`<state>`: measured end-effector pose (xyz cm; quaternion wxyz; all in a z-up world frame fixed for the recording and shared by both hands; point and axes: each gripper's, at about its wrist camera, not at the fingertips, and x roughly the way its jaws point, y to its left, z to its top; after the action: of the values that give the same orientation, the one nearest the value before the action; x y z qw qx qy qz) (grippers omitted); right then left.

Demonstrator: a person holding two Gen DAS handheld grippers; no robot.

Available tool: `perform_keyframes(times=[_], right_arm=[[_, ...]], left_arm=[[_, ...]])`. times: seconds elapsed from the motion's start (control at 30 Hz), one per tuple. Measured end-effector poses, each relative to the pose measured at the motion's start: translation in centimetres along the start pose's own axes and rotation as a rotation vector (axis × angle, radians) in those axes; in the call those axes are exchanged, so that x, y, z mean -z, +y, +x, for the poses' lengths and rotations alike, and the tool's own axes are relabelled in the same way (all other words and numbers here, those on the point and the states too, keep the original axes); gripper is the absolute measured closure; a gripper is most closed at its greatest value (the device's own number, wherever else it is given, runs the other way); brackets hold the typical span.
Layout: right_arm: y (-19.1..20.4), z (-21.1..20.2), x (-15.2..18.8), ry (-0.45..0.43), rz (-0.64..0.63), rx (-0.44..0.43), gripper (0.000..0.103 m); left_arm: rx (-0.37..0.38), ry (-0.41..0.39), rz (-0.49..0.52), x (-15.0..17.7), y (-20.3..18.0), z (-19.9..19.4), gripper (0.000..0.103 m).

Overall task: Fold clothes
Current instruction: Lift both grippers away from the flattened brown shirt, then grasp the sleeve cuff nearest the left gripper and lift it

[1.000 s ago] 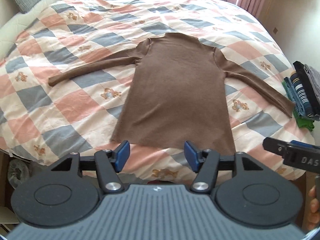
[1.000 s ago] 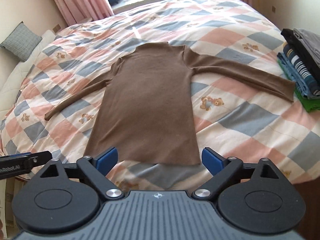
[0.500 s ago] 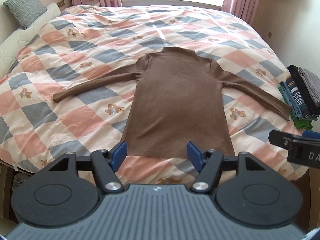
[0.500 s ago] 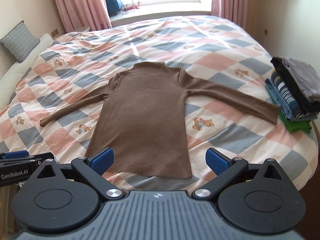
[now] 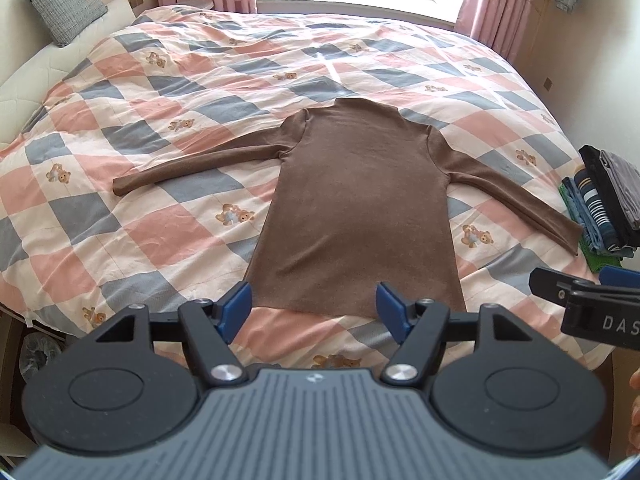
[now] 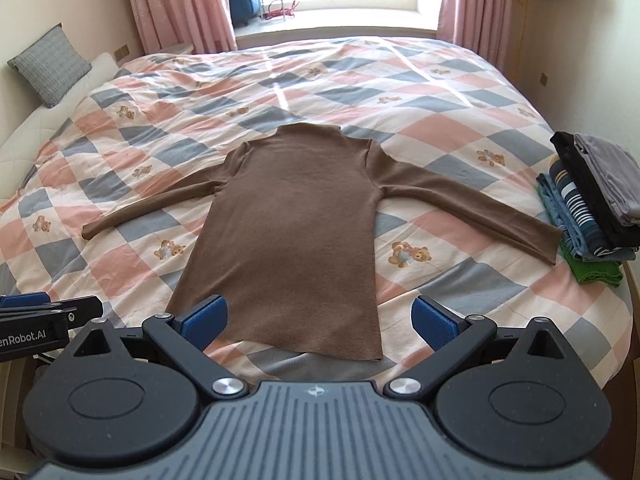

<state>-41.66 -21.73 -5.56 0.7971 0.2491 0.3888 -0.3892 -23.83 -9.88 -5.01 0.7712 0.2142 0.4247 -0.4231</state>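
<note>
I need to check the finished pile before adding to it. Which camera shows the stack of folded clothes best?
The right wrist view: the stack of folded clothes sits whole at the bed's right edge, its grey, black, striped, blue and green layers distinct. In the left wrist view the stack is squeezed against the frame edge, with the right claw crowding its lower part.

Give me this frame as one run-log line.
phase: pre-grasp | left gripper: open, empty | right gripper: open, empty | brown top: flat on bed, sleeves spread | folded stack: right edge
</note>
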Motion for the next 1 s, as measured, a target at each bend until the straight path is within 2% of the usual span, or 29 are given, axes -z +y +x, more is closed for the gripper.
perform_keyframes(times=[0.17,0.33,0.53,0.6,0.67,0.77,0.87,1.0], right_arm=[[0.7,1.7,-1.5,0.011,0.001,0.015,0.002],[1.9,4.4,-4.4,0.022,0.005,0.046,0.002],[4.3,8.4,-8.6,0.044,0.005,0.076,0.002],[5.0,10.4,-9.4,0.082,0.016,0.071,0.002],[5.5,12.5,-10.1,0.131,0.029,0.063,0.002],[6.8,15.9,-10.4,0.215,0.032,0.071,0.002],[8.2,19.4,-10.0,0.309,0.008,0.087,0.002],[10.1,23.6,-8.9,0.435,-0.030,0.100,0.002]], left_arm=[[0.013,0.013,0.005,-1.6,0.7,1.9,0.036],[0.039,0.026,-0.001,-5.0,2.3,5.1,0.036],[0.069,0.034,-0.029,-10.2,5.9,9.4,0.032],[0.081,0.036,-0.066,-11.4,8.0,11.1,0.029],[0.097,0.045,-0.134,-12.1,10.8,13.3,0.024],[0.105,0.078,-0.284,-12.2,15.9,17.6,0.023],[0.102,0.118,-0.511,-11.2,22.5,22.5,0.023],[0.074,0.106,-0.836,-10.0,31.7,28.4,0.023]])
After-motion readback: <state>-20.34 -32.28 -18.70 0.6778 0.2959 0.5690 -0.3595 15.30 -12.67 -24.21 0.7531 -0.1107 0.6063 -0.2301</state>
